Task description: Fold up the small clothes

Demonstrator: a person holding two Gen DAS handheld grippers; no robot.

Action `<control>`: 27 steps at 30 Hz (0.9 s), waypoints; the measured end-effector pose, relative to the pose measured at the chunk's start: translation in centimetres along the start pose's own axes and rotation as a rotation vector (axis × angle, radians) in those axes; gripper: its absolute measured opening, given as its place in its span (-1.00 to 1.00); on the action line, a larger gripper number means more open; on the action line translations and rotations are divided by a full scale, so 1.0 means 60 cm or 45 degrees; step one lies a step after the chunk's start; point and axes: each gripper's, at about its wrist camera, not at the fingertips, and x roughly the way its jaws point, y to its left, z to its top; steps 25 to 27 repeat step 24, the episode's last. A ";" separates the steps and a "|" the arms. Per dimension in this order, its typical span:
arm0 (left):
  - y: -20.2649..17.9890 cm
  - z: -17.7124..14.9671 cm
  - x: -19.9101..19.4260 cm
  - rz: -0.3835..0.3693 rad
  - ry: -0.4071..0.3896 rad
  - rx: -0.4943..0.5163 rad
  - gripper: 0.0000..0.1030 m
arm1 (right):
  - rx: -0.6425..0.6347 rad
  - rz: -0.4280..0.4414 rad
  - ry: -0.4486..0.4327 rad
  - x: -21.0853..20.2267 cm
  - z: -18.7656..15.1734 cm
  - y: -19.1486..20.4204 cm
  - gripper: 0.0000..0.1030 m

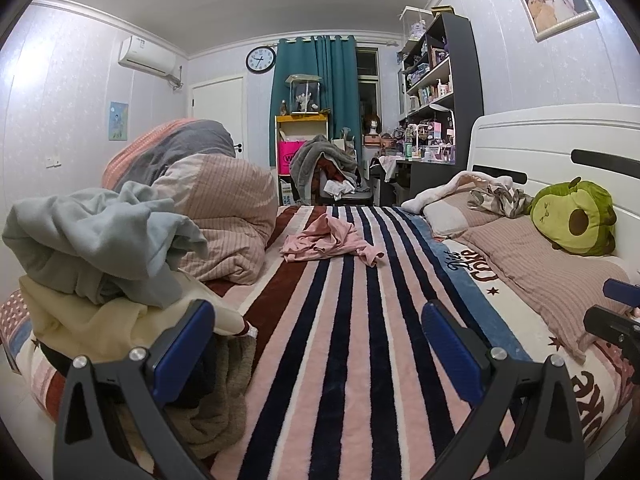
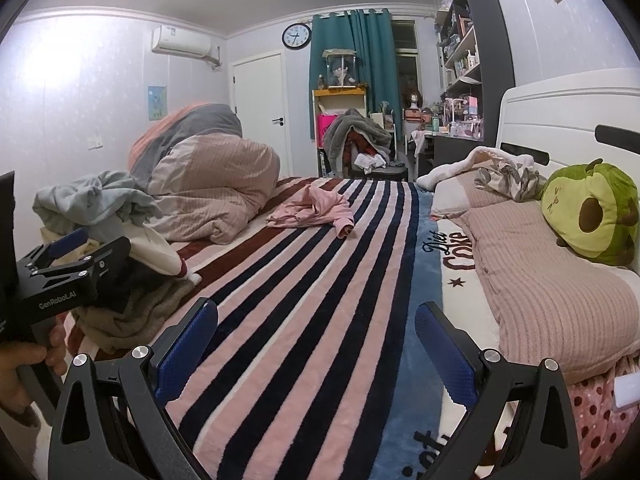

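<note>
A crumpled pink garment (image 1: 328,242) (image 2: 310,210) lies in the middle of the striped blanket (image 1: 340,340) (image 2: 304,300) on the bed, far ahead of both grippers. My left gripper (image 1: 320,332) is open and holds nothing, low over the blanket's near end. My right gripper (image 2: 316,340) is also open and empty, just to the right of the left one. The left gripper (image 2: 68,252), held by a hand (image 2: 24,364), shows at the left edge of the right wrist view. A pile of clothes, pale blue (image 1: 100,240) over cream (image 1: 100,328), sits at the near left.
A rolled pink-and-grey duvet (image 1: 216,196) (image 2: 208,192) lies behind the clothes pile. Pillows (image 1: 532,264) (image 2: 540,292), a green avocado plush (image 1: 576,216) (image 2: 596,212) and the white headboard (image 1: 560,140) line the right side. A chair heaped with clothes (image 1: 328,172) stands beyond the bed.
</note>
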 end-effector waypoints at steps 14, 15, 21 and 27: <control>0.001 0.006 -0.005 0.003 -0.014 0.011 0.98 | 0.010 0.004 -0.013 0.000 0.009 0.023 0.91; 0.001 0.007 -0.005 0.003 -0.015 0.011 0.98 | 0.011 0.003 -0.013 0.000 0.008 0.022 0.91; 0.000 0.008 -0.006 -0.004 -0.014 0.016 0.98 | 0.012 0.003 -0.014 0.000 0.007 0.022 0.91; -0.003 0.010 -0.006 -0.002 -0.010 0.014 0.98 | 0.013 0.002 -0.014 -0.001 0.005 0.021 0.91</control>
